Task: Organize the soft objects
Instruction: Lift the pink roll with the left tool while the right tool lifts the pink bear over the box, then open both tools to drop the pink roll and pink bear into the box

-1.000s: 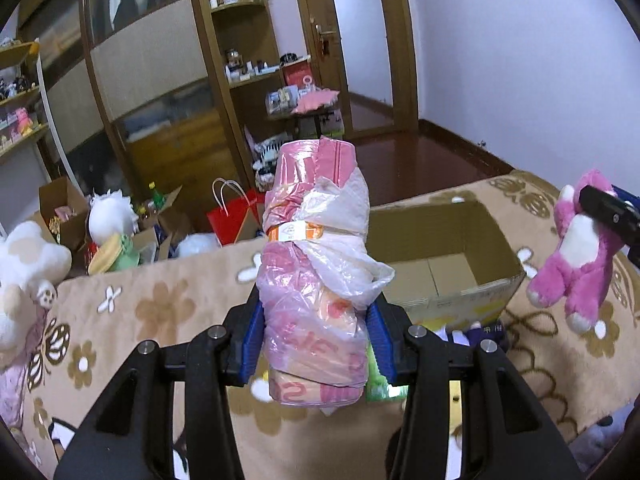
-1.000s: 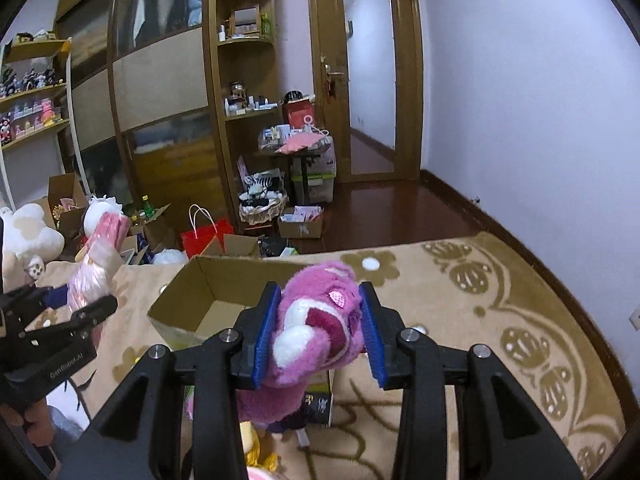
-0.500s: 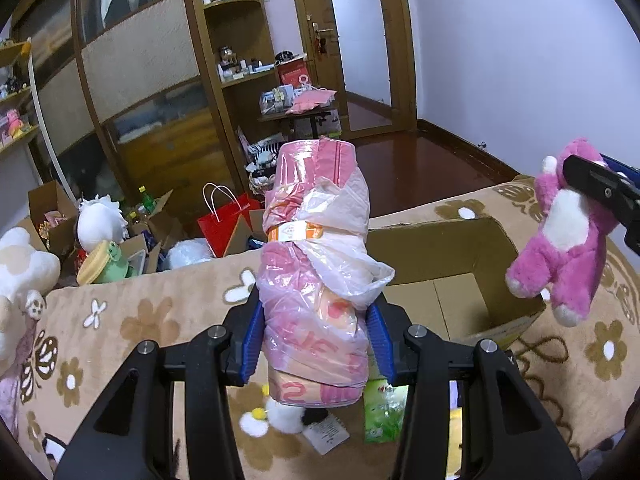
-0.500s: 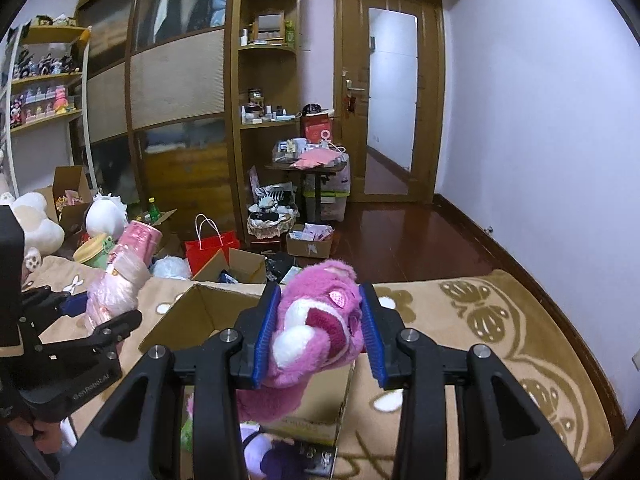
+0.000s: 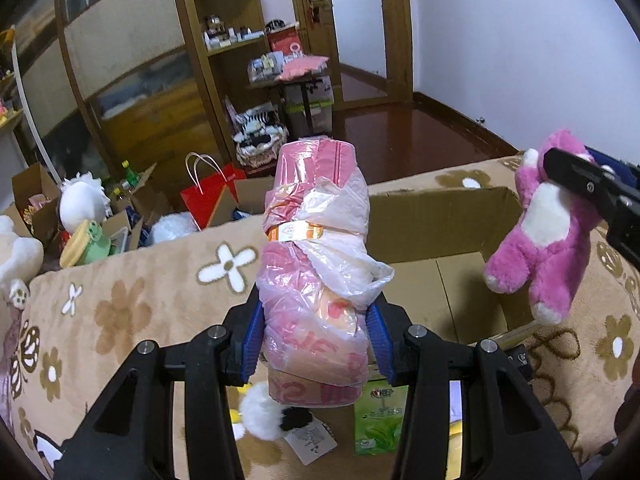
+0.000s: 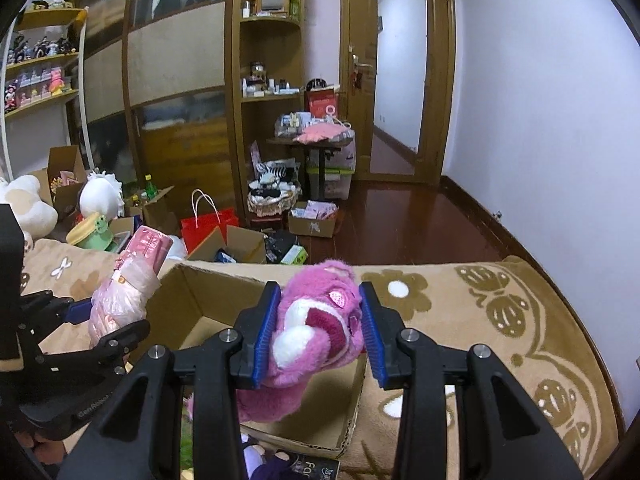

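**Q:** Left gripper [image 5: 316, 344]: what does it hold, and where?

**A:** Its blue pads are clamped on the lower part of a bundle [image 5: 316, 248], a pink pack wrapped in thin clear plastic with an orange band round its middle. The bundle stands upright in the jaws, in front of the near-left wall of an open box [image 5: 436, 216] that sits on a flowered blanket [image 5: 120, 292].

**Q:** And the right gripper [image 6: 320, 332]?

**A:** Closed on the head of a pink bear [image 6: 316, 328], with white muzzle and belly. In the left view the body hangs limp below the jaws, over the box's right wall.

**Q:** How is the drop best done?

**A:** By my reading, both loads go into the box. Each should be carried clear over the rim before the jaws part; the bear's dangling legs could catch the cardboard edge. The bundle is tall and its loose wrap is slippery, so it is better lowered near the box floor than released from height. Releasing one at a time keeps the two grippers from meeting over the opening.

**Q:** Is the box free?

**A:** Its visible floor is bare cardboard.
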A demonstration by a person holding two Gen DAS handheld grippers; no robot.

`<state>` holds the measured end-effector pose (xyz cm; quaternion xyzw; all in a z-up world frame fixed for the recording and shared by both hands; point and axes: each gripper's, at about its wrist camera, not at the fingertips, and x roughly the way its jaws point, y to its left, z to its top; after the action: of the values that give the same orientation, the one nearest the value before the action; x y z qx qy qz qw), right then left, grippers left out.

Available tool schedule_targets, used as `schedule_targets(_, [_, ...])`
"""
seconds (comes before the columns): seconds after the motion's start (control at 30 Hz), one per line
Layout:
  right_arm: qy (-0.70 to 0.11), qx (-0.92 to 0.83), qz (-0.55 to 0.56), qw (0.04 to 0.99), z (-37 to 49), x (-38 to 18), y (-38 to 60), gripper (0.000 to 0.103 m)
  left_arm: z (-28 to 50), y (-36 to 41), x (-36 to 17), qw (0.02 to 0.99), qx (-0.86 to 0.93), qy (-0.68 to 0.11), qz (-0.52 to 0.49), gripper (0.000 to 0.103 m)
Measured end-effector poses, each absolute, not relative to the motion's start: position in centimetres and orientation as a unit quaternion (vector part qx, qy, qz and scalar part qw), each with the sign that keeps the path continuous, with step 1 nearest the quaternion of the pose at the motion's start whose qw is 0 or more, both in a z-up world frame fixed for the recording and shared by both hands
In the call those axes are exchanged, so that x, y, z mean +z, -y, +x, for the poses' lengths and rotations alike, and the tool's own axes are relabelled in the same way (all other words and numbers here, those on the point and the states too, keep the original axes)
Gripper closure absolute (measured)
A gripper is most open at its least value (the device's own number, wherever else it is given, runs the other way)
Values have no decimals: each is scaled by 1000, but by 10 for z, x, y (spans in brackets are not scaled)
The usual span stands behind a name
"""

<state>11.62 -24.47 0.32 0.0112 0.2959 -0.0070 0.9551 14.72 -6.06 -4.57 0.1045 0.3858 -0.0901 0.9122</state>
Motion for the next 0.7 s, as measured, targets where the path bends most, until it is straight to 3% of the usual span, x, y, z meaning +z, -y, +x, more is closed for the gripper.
schedule_targets(0.63, [-326, -8, -23, 945, 120, -26, 237, 59, 166, 58, -72, 892, -97, -433, 85, 57])
schedule_targets(0.7, [-325, -8, -22, 945, 120, -26, 237, 58, 167, 57, -73, 892, -93, -435, 85, 52])
